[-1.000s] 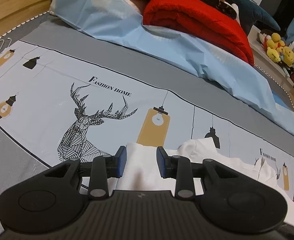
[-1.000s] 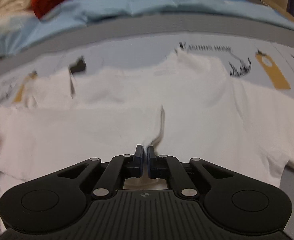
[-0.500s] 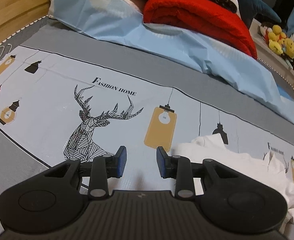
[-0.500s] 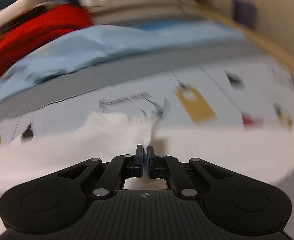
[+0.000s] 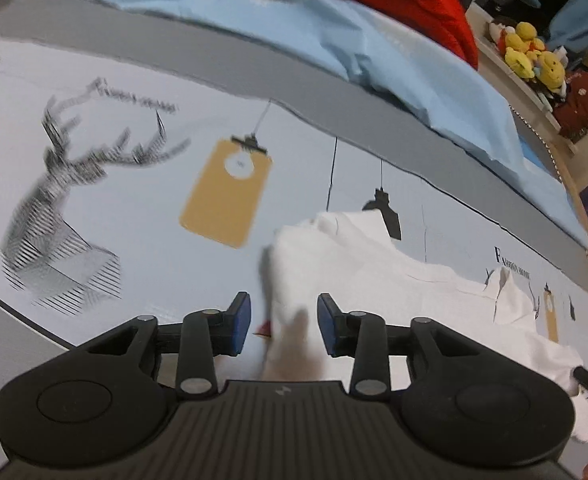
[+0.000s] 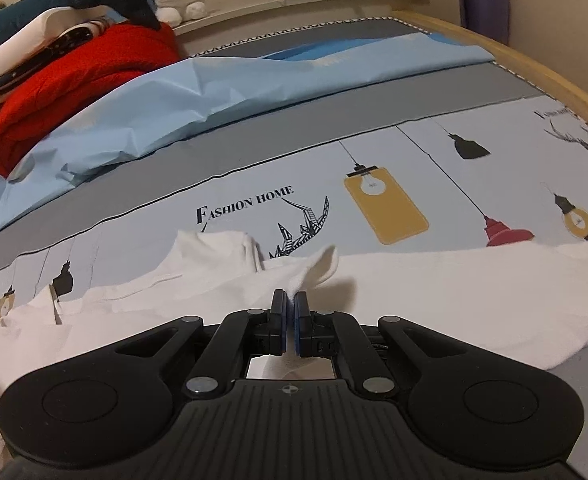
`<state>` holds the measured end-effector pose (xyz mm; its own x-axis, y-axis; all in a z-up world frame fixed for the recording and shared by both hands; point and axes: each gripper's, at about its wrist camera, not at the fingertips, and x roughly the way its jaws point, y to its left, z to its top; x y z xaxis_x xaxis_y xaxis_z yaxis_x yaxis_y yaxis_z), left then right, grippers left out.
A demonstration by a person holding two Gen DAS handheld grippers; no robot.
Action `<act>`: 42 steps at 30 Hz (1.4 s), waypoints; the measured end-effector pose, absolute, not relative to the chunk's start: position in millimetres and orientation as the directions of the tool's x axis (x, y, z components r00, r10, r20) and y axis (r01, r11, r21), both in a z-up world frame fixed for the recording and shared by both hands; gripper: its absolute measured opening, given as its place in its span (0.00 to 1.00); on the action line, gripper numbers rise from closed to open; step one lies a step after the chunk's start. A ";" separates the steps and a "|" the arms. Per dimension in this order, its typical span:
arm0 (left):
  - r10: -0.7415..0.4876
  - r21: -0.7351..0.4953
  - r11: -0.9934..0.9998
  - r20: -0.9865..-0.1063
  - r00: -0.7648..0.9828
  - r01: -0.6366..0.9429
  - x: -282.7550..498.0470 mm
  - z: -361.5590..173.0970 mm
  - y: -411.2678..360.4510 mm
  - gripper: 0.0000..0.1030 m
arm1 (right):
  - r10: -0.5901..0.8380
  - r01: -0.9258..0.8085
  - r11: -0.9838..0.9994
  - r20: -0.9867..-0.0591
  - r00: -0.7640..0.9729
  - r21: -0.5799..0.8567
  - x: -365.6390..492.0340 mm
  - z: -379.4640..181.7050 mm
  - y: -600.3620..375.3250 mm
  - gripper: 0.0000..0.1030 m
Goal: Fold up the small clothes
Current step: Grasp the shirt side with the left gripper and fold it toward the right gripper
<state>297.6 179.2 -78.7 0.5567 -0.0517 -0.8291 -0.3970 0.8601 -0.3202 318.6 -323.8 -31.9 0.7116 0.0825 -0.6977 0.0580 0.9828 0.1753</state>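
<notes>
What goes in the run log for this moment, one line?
right gripper: shut on white shirt | left gripper: opening, shirt edge between pads | printed sheet

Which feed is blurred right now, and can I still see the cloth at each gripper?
Left wrist view: motion-smeared, worst on the deer print; the white garment is soft but readable, its edge between the opening jaws of the left gripper. Right wrist view: sharp, printed lettering legible, the right gripper shut on a garment fold; fisheye bends the bed frame.
</notes>
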 end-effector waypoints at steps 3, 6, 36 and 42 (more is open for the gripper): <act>-0.076 -0.348 0.846 -0.830 0.553 -0.405 307.8 -92.9 174.1 0.41 | 0.095 0.054 0.981 -0.700 0.708 0.187 319.8 -31.0 -325.6 0.03; -0.079 -0.357 0.838 -0.827 0.556 -0.413 316.8 -103.0 170.6 0.41 | 0.103 0.047 0.980 -0.697 0.710 0.192 319.9 -29.5 -327.0 0.03; -0.223 -0.241 0.971 -0.882 0.415 0.010 292.6 -76.1 163.1 0.51 | 0.157 0.021 0.971 -0.696 0.701 0.240 331.7 -29.5 -328.0 0.03; -0.099 -0.056 0.989 -0.935 0.342 0.135 280.9 -106.7 139.9 0.05 | 0.156 0.025 0.970 -0.700 0.697 0.241 333.3 -30.5 -329.1 0.03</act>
